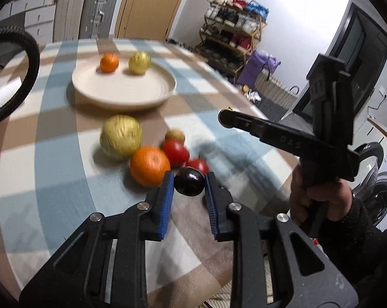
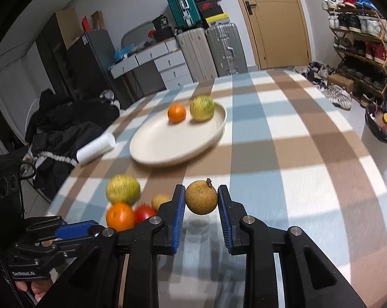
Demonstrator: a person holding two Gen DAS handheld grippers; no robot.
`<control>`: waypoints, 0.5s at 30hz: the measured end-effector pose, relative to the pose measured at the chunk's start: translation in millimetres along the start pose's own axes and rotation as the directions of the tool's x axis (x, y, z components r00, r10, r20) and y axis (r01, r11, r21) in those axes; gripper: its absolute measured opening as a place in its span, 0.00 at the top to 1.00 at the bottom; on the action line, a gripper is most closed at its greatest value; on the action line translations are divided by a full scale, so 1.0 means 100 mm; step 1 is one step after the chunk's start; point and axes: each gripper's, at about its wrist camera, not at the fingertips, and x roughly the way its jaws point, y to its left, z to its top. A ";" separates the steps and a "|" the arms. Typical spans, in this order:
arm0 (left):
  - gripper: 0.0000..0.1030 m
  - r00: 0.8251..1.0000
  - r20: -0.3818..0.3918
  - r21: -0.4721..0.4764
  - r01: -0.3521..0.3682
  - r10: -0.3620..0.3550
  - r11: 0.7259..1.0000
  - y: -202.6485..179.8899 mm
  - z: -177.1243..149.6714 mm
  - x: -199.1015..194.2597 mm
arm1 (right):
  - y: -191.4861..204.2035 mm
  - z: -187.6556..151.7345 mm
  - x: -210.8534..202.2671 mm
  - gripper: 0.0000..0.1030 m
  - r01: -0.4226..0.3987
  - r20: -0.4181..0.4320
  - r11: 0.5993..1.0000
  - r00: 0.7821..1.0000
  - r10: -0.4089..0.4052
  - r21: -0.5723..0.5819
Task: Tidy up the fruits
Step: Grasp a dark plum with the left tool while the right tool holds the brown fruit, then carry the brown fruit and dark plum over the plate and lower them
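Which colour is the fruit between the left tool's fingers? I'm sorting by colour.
Dark purple, nearly black plum; clearest in the left wrist view.

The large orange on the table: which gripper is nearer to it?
Left. The left gripper, holding a dark plum, has one finger beside the large orange. The right gripper, holding a brown fruit, is farther away.
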 end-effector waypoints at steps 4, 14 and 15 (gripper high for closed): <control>0.79 0.999 0.044 -0.017 0.009 -0.008 1.000 0.12 0.27 -0.11 | -0.01 0.28 0.02 0.75 -0.043 0.030 0.999 0.999 0.043 -0.003; 0.79 0.991 0.115 -0.077 -0.056 0.064 0.995 0.68 1.10 -0.06 | 0.07 0.98 0.35 0.75 -0.156 0.059 0.987 0.986 0.158 -0.031; 0.79 0.990 0.118 -0.087 -0.062 0.072 0.994 0.75 1.19 -0.04 | 0.07 1.07 0.42 0.75 -0.172 0.057 0.985 0.983 0.173 -0.029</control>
